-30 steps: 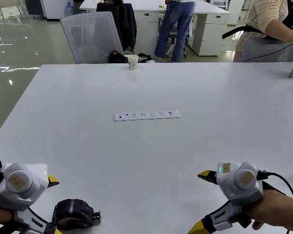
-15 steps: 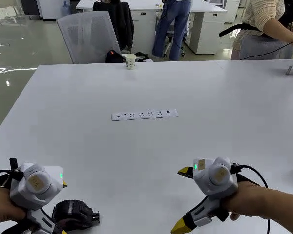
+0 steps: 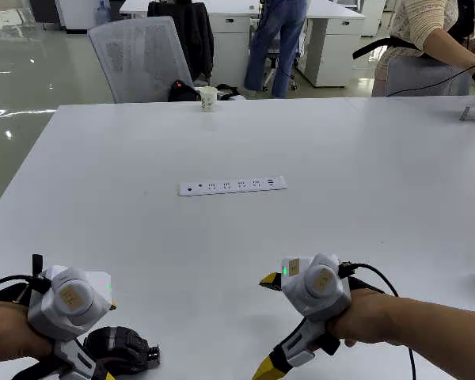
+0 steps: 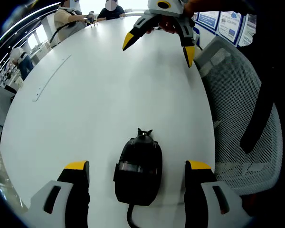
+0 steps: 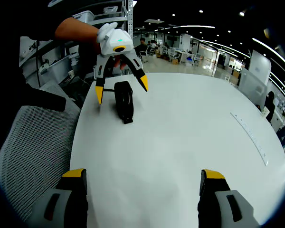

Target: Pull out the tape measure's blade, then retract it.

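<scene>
- Tape measure [image 5: 124,100]: a black, rounded case with a dark lanyard trailing from its near end. It lies on the table [image 3: 301,134] close to the person's edge, on the left side. The blade is fully wound in, and only the small end hook shows at the case mouth.
- Orientation of the case: the mouth faces away from the left claw [image 4: 137,167] and toward the right one. Judged purpose: the hook is offered to the hand that would draw the blade.
- Left claw: jaws apart, one yellow tip on either side of the case with a gap on both sides and no contact seen. Judged purpose: set to close on the body and anchor it.
- Right claw [image 5: 143,174]: jaws spread wide and holding nothing. It hovers over bare table, well apart from the case, and is aimed along the table at the hook end. Judged purpose: lined up to reach the hook.
- Task standing: neither the pull nor the retraction has begun.
- Power strip [image 3: 232,185]: white, lying flat mid-table, well clear of the work.
- Paper cup [image 3: 209,98]: upright at the far edge.
- Chair [image 3: 142,59]: grey mesh, beyond the far edge.
</scene>
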### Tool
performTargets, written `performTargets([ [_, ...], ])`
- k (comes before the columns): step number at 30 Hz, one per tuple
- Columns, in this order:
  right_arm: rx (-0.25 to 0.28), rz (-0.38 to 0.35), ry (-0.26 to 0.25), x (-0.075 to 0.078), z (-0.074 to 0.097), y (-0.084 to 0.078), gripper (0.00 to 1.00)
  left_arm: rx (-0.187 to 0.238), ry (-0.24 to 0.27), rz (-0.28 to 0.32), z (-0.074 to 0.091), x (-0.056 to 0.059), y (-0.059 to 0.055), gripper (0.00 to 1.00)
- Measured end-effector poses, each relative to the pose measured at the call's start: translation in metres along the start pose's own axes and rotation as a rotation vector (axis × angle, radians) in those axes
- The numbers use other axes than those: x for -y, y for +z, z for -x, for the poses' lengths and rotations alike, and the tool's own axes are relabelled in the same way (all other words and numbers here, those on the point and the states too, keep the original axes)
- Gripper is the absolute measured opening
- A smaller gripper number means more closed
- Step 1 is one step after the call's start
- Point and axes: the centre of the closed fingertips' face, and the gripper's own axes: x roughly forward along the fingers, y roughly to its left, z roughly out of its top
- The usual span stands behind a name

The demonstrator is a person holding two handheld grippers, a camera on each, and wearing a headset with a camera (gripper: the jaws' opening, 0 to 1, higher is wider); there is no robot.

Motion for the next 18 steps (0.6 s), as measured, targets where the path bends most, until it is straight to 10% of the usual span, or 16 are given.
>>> performTargets([
  [18, 0.009, -0.004, 0.054, -0.010, -0.038, 0.026, 0.99, -0.035, -0.058, -0.026, -0.015, 0.007, -0.002, 0.54],
])
